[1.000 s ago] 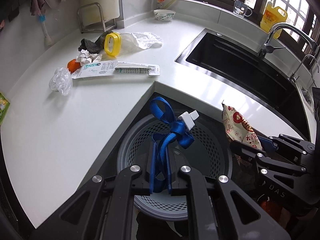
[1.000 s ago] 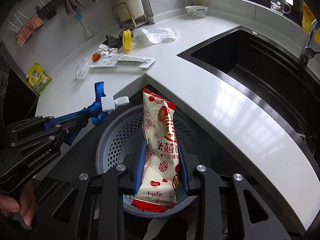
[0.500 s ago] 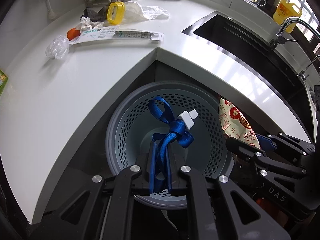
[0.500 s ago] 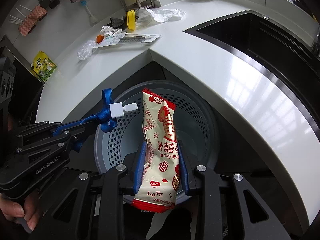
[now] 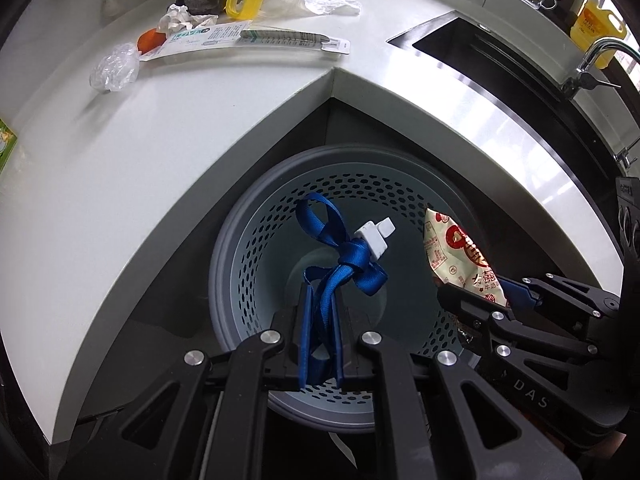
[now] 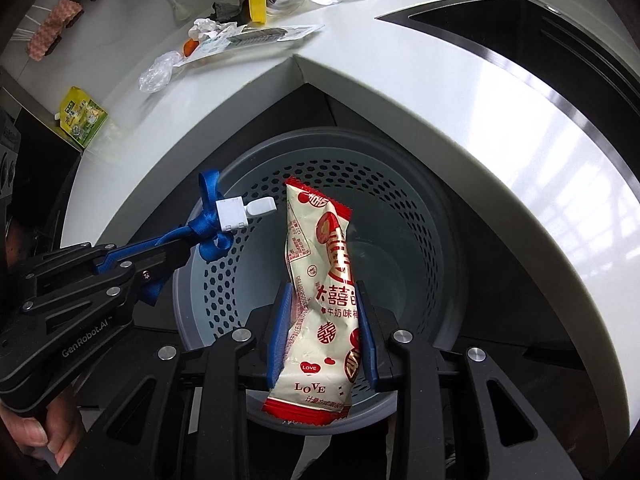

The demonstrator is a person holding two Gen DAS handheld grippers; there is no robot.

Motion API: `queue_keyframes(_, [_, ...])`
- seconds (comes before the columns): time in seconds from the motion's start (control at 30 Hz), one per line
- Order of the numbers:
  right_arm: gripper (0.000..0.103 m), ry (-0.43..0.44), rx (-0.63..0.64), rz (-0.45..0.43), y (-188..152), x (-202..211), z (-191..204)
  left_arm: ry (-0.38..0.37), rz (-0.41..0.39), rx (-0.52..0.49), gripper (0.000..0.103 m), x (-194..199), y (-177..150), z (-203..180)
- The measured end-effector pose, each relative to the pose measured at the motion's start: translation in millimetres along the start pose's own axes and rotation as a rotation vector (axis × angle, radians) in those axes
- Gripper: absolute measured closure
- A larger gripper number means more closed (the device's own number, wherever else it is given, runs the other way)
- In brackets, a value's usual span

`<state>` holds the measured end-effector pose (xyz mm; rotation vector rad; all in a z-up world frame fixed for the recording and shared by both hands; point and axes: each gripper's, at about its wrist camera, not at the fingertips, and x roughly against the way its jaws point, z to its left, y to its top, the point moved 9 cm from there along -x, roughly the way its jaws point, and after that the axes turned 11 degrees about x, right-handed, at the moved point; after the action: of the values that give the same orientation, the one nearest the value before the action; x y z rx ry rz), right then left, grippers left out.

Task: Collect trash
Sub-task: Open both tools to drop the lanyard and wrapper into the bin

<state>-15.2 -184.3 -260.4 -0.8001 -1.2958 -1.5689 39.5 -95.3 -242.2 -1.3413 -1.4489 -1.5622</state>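
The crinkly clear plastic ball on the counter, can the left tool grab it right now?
Probably not yet. The left tool is shut on the blue strap over the trash basket, so it has no free grip. The clear plastic ball lies uncovered on the counter, far off.

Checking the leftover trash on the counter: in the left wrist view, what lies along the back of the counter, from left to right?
Crumpled clear plastic → orange piece → long card-backed package → white plastic bag.
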Motion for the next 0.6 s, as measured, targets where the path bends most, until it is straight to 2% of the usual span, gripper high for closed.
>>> queue_keyframes(0.17, [0.073, 0.002, -0.011, 0.03, -5, -12, -4, 0.012, 0.01, 0.003, 0.093, -4, -1, 1])
queue_keyframes(0.33, [0.073, -0.002, -0.022, 0.036, -6, -13, -9, 0.014, 0.029, 0.01, 0.087, -7, -2, -1])
queue_keyframes(0.43, [0.067, -0.012, -0.028, 0.041, -9, -11, -14, 0.028, 0.019, 0.007, 0.068, -6, -1, -2])
queue_keyframes(0.47, [0.06, -0.017, -0.031, 0.042, -7, -12, -14, 0.03, 0.012, 0.009, 0.058, -4, 0, -1])
queue_keyframes(0.5, [0.054, -0.022, -0.035, 0.04, -7, -11, -15, 0.03, 0.004, 0.014, 0.052, -2, 1, 0])
queue_keyframes(0.53, [0.053, -0.027, -0.038, 0.034, -7, -10, -17, 0.027, -0.005, 0.02, 0.047, 0, 1, 1])
queue_keyframes(0.6, [0.053, -0.029, -0.046, 0.03, -6, -8, -20, 0.028, -0.013, 0.026, 0.047, 4, 3, 4])
